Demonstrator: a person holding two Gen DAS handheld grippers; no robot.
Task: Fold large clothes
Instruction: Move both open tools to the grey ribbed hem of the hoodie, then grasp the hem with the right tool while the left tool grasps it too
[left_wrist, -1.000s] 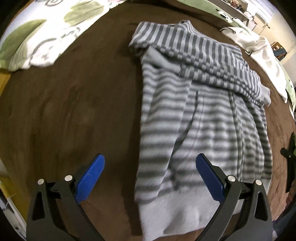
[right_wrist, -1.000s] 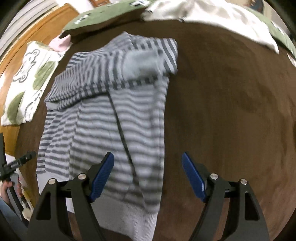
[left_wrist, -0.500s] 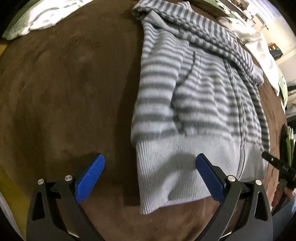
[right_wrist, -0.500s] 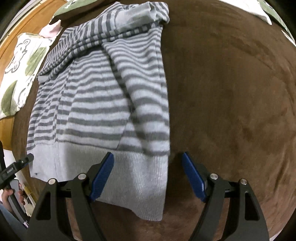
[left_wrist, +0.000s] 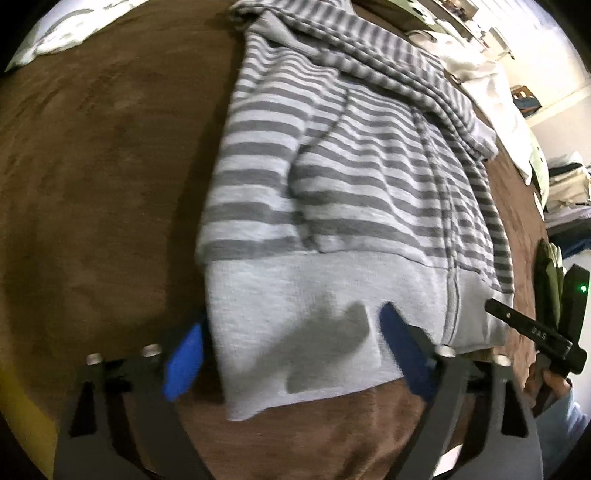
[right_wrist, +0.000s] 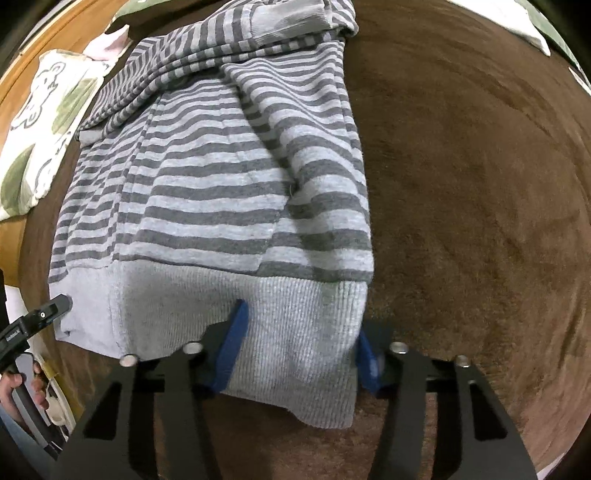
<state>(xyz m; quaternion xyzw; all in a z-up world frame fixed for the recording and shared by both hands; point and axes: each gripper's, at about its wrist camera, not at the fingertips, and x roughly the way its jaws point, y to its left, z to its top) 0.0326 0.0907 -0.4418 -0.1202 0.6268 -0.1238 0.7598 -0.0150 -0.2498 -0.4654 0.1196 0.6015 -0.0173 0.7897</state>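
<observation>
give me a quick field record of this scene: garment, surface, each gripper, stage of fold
garment: striped hoodie, lying flat, sleeves folded across the top
hem: plain grey ribbed band, nearest the grippers
surface: brown blanket
left gripper: jaws have just been closing, straddling the hem's left corner
right gripper: jaws have just been closing, pads at the hem's right corner
stage: hem not yet lifted
nearby: leaf-print pillow

left gripper (left_wrist: 291, 341) closing, right gripper (right_wrist: 299, 350) closing (narrower), both tilted steeply downward
</observation>
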